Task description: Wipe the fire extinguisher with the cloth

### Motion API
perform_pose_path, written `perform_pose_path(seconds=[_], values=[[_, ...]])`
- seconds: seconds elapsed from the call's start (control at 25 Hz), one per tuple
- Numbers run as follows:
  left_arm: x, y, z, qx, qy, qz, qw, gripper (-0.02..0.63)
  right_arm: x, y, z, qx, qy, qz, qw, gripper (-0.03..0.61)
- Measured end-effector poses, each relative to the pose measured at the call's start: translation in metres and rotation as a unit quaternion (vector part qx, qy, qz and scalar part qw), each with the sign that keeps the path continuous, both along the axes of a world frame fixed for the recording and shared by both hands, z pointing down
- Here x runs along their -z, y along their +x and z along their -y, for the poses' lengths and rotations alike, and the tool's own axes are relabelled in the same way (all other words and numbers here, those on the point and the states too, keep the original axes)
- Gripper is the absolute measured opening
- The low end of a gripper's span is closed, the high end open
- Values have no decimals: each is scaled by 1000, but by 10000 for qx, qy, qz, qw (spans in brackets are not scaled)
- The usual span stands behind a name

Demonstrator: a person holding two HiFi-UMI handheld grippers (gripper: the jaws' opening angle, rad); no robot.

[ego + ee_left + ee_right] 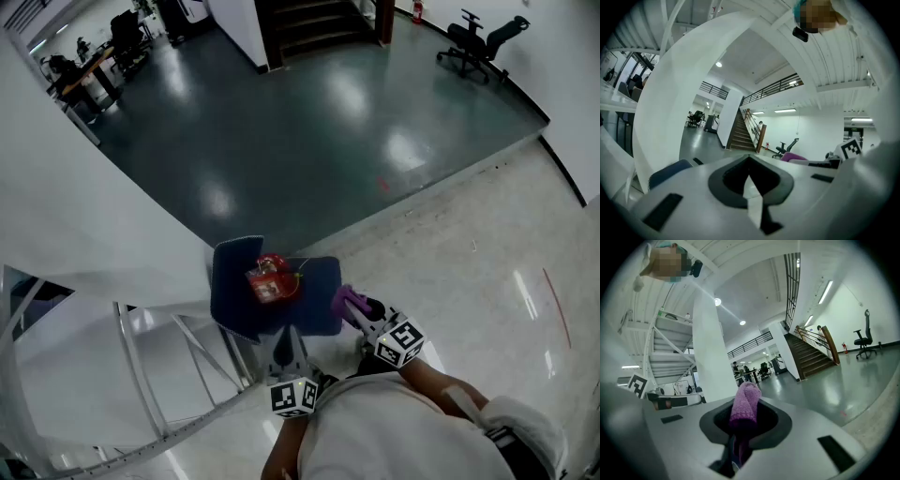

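Observation:
Seen from above in the head view, the red fire extinguisher stands against a dark blue stand on the floor. Just below it, my left gripper points at it with nothing in it. In the left gripper view the left gripper has its jaws together. My right gripper is to the right of the extinguisher, shut on a rolled purple cloth. The cloth sticks up out of the right gripper. The extinguisher does not appear in either gripper view.
White stair framing and railing close in on the left. Dark glossy floor lies ahead, with a staircase and an office chair far off. Desks stand at the far left. Pale tiled floor is on the right.

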State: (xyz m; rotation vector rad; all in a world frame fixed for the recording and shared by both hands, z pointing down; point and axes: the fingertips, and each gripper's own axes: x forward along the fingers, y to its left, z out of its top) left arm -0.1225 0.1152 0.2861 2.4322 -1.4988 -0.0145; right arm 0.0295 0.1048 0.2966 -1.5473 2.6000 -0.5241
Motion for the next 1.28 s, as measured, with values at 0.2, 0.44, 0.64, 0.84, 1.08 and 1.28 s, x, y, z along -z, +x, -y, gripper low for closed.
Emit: perform_pose_path(seconds=[0.2,0.44,0.64,0.84,1.08,1.28], values=[[-1,1,0,48,-6,-34,10000,6,-3,4,1,-4,-18,0,10000,55],[-4,-1,2,69,-49,-40,10000,6,-7,6,4,-37,-63,5,10000,55],[-13,-2,10,75,-63,-20,10000,6,-24,12,15,-137,-171,28,9998,55],[-21,-2,30,81,-23,23,10000,6,-58,13,50,-176,-383,5,9991,55],[-50,5,60,135,-48,-83,9999,6,-139,14,101,-295,-655,-100,9974,55],[-92,9,76,66,-178,-158,9997,6,-223,15,130,-587,-1004,-112,9931,55]])
